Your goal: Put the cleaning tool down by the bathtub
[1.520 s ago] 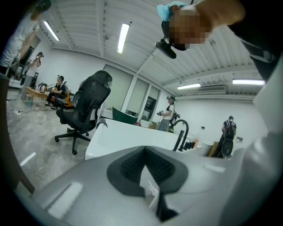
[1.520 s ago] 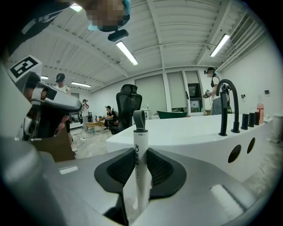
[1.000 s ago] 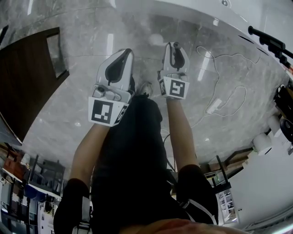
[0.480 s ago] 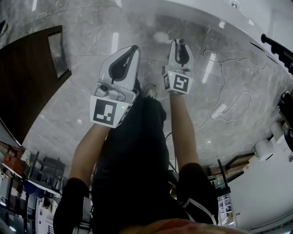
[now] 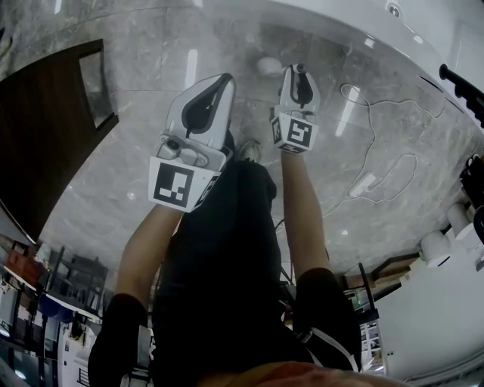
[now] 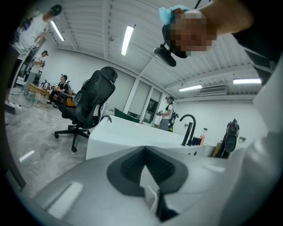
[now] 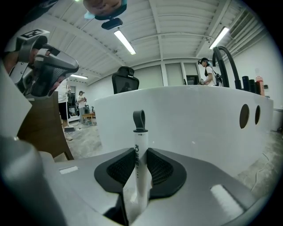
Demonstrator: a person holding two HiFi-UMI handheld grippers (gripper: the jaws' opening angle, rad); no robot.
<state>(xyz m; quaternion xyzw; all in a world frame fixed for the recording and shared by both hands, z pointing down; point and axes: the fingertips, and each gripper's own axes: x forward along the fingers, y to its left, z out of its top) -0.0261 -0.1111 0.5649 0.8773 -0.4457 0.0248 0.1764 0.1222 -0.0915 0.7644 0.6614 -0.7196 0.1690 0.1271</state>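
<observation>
In the right gripper view a white tool handle [image 7: 139,161] with a grey hanging loop [image 7: 139,120] stands upright between the dark pads. My right gripper [image 7: 140,152] is shut on it and points at the white bathtub wall [image 7: 190,119] close ahead. Seen from the head view, the right gripper [image 5: 297,72] reaches out over the marble floor near the tub rim [image 5: 340,15]; the tool's working end is hidden. My left gripper [image 5: 215,87] is beside it, a little nearer me. In the left gripper view its pads [image 6: 132,164] meet with nothing between them.
A dark wooden panel [image 5: 45,128] stands at the left. A white cable with a power strip [image 5: 363,181] lies on the floor at the right. A black faucet [image 7: 223,57] rises over the tub. An office chair [image 6: 88,106] and people are farther back.
Both grippers have moved a little forward toward the bathtub, the right one still holding the handle. The grip has not changed.
</observation>
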